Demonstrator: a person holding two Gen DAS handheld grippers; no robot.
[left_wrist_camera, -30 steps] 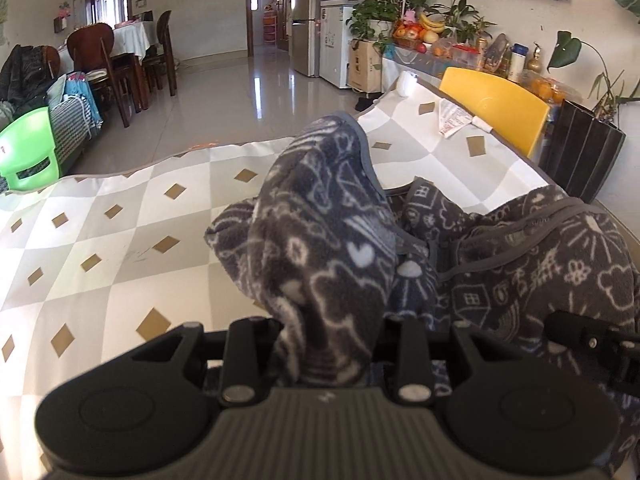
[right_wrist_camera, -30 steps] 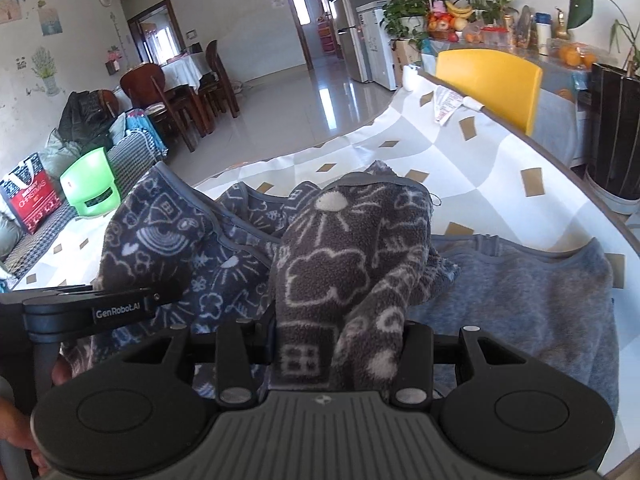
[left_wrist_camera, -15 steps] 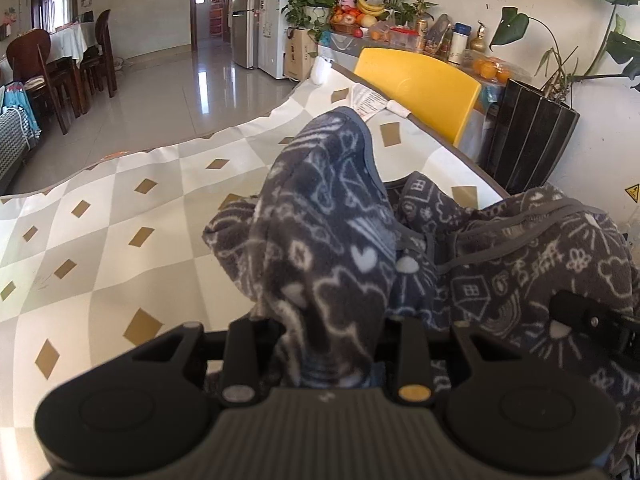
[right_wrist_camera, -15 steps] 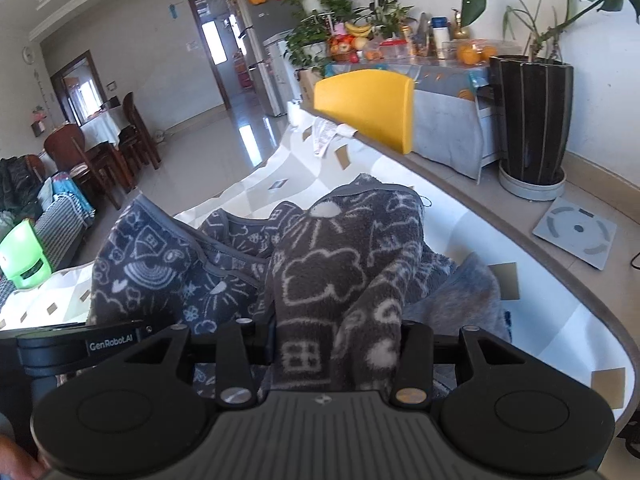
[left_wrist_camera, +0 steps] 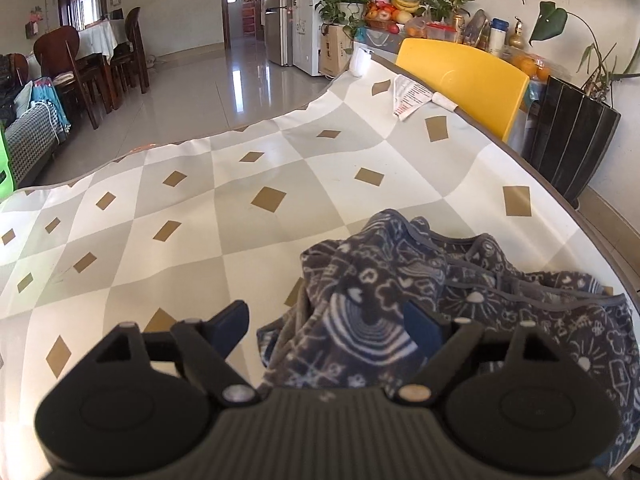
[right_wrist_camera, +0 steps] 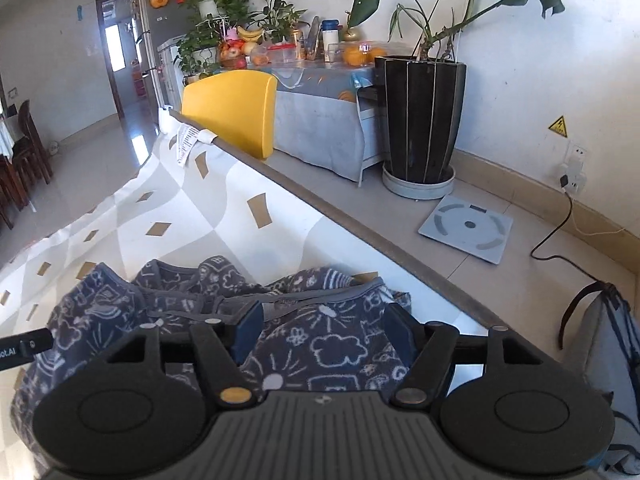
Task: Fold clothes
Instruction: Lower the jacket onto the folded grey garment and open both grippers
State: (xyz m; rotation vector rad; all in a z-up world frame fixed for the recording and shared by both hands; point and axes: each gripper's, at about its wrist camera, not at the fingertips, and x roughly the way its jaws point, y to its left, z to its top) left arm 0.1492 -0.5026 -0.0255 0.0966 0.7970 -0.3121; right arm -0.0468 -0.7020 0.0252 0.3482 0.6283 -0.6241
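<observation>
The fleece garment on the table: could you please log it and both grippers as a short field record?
garment: dark patterned fleece, rumpled in a heap, not yet neatly folded
place: near the table edge on the yellow chair side
left gripper: jaws just opened, fleece between them but not pinched
right gripper: jaws just opened, fleece lying loose between them
other items: paper slip at the far table edge

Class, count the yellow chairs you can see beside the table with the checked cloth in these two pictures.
1. The yellow chair stands against the far edge of the table, near the black planter. Both views show this same chair. Others may be hidden.
</observation>
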